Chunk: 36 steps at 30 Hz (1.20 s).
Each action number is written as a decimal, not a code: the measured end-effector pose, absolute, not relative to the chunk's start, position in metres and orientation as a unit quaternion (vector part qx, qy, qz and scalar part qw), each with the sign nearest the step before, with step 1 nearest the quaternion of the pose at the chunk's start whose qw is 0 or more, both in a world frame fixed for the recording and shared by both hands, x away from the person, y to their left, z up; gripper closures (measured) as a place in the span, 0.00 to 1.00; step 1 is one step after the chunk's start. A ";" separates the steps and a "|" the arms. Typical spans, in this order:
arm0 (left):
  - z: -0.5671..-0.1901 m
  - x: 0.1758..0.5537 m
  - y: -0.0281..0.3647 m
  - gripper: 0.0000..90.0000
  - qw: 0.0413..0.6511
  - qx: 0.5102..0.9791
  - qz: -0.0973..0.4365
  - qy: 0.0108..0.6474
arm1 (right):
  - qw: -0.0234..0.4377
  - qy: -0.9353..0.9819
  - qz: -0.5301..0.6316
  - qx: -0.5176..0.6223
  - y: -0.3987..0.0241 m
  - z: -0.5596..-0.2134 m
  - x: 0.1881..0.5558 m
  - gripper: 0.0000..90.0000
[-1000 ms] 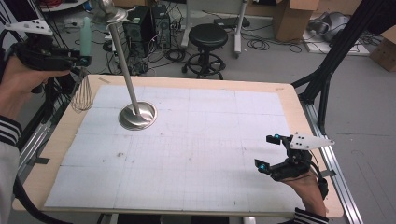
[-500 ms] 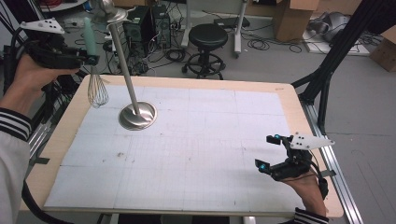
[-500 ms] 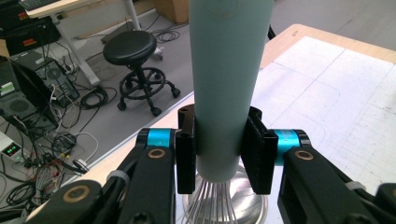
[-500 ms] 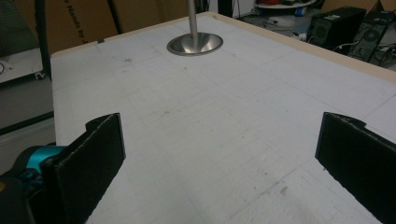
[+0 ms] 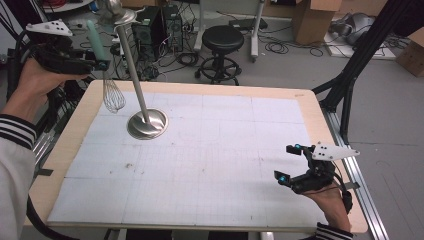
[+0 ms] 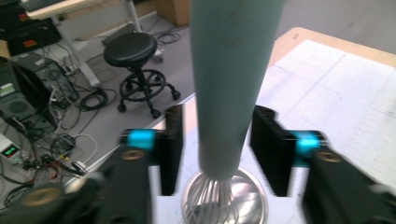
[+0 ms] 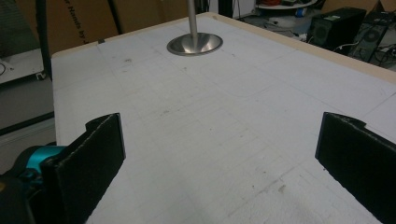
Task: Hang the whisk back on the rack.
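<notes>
While my left gripper (image 5: pixel 97 64) hangs over the table's (image 5: pixel 310 107) far left corner, its jaws have just been opening; the whisk (image 5: pixel 102 65) stands upright between them, pads (image 6: pixel 170 144) just off its green handle, wires beside the stand (image 5: pixel 145 117). I cannot tell what bears the whisk. My right gripper (image 5: pixel 290 165), spread wide and holding nothing, sits near the front right edge. Between them I see bare mat.

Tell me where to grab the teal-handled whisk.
Grip the wire whisk by its teal handle, coming in level from the left edge of the wooden table. The handle stands near upright, its wire cage hangs below, and the steel stand's pole crowds the right.
</notes>
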<state>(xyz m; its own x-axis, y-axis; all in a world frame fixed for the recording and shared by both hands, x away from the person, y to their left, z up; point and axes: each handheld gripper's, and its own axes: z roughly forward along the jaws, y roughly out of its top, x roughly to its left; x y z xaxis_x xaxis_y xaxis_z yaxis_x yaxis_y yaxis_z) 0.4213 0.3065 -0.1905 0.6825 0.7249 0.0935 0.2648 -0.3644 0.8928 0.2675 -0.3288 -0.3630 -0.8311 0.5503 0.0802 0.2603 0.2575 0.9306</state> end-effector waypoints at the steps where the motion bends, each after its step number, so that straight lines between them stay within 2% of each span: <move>1: -0.191 0.420 0.307 0.50 0.469 0.787 0.247 0.316 | 0.130 0.781 0.552 0.261 -0.329 -0.363 0.267 0.01; 9: -0.191 0.400 0.312 0.30 0.488 0.774 0.252 0.314 | 0.131 0.779 0.554 0.262 -0.331 -0.362 0.266 0.01; 13: -0.196 0.386 0.314 0.17 0.491 0.776 0.246 0.310 | 0.133 0.777 0.557 0.261 -0.331 -0.361 0.264 0.01; 15: -0.199 0.379 0.316 0.04 0.501 0.774 0.236 0.309 | 0.133 0.777 0.557 0.262 -0.331 -0.360 0.263 0.01; 16: -0.200 0.375 0.317 0.02 0.505 0.772 0.233 0.308 | 0.136 0.775 0.558 0.262 -0.332 -0.360 0.264 0.01; 25: -0.223 0.339 0.318 0.02 0.526 0.763 0.237 0.291 | 0.137 0.766 0.566 0.274 -0.339 -0.361 0.262 0.01; 36: -0.267 0.306 0.308 0.02 0.544 0.761 0.226 0.272 | 0.140 0.760 0.570 0.279 -0.344 -0.364 0.261 0.01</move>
